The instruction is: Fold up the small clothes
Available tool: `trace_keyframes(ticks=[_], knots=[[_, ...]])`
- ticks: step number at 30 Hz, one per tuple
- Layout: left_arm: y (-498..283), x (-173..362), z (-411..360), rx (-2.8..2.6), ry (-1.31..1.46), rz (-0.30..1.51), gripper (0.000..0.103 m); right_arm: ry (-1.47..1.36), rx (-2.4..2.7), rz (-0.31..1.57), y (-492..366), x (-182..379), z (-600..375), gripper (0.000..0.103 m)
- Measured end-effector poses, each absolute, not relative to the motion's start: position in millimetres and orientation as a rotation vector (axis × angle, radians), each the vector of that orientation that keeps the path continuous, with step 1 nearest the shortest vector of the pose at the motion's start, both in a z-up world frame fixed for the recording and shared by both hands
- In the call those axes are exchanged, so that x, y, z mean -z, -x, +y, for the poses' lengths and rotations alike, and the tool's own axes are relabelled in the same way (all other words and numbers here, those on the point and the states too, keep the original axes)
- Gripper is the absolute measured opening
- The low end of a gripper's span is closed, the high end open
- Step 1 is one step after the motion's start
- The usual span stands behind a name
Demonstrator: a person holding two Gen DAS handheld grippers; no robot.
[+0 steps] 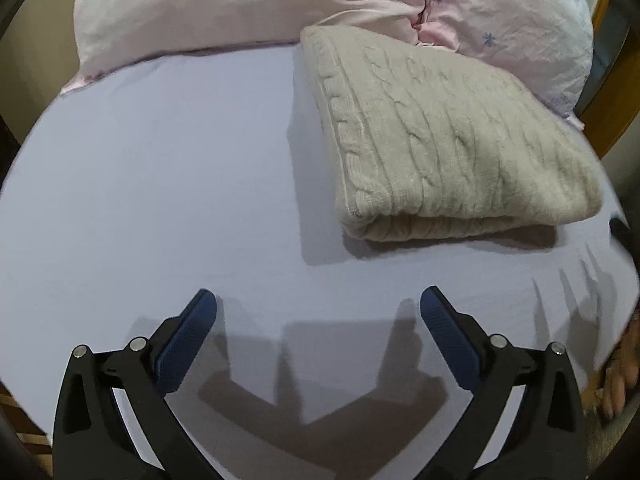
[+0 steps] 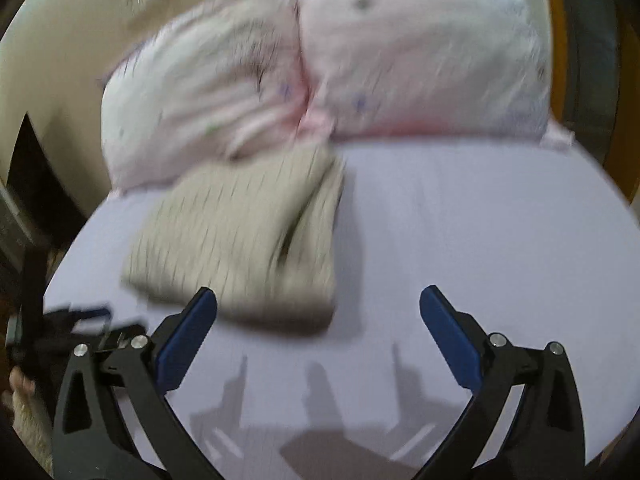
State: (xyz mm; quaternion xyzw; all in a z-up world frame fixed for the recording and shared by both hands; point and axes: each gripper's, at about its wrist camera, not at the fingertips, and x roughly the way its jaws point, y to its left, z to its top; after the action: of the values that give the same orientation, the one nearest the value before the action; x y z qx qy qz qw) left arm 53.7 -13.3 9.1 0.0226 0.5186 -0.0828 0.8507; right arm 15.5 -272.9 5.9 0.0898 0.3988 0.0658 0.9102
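A beige cable-knit sweater (image 1: 444, 140) lies folded into a thick rectangle on the lavender bed sheet (image 1: 160, 184), ahead and to the right of my left gripper (image 1: 318, 304). That gripper is open and empty, hovering over bare sheet. In the right wrist view, which is blurred by motion, the folded sweater (image 2: 240, 240) lies ahead and left of my right gripper (image 2: 318, 300), which is open and empty just short of its near edge. The left gripper (image 2: 76, 320) shows at the far left there.
Pink floral pillows (image 1: 248, 8) line the head of the bed behind the sweater, and show in the right wrist view (image 2: 400, 60). A wooden bed frame (image 1: 604, 120) runs along the right edge. A hand (image 1: 620, 380) shows at the lower right.
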Motion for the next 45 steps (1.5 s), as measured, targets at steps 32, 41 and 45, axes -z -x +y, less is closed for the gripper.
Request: trace_keyframes(ticks=[32,41,45], knots=[[-51.1,-7.1,-20.9,0.08,-0.067,1.17,0.102,0.002,0.032,1.008,-33.4,24.0,-226.6,0.101],[-51.5,-8.2,-18.0,0.088,-0.072,1.162,0.102,0.002,0.033,1.009,-33.2,23.7,-226.6,0.101],[-52.0,-8.3,-16.2,0.093,-0.074,1.157,0.102,0.001,0.034,1.008,-32.7,23.8,-226.4,0.101]])
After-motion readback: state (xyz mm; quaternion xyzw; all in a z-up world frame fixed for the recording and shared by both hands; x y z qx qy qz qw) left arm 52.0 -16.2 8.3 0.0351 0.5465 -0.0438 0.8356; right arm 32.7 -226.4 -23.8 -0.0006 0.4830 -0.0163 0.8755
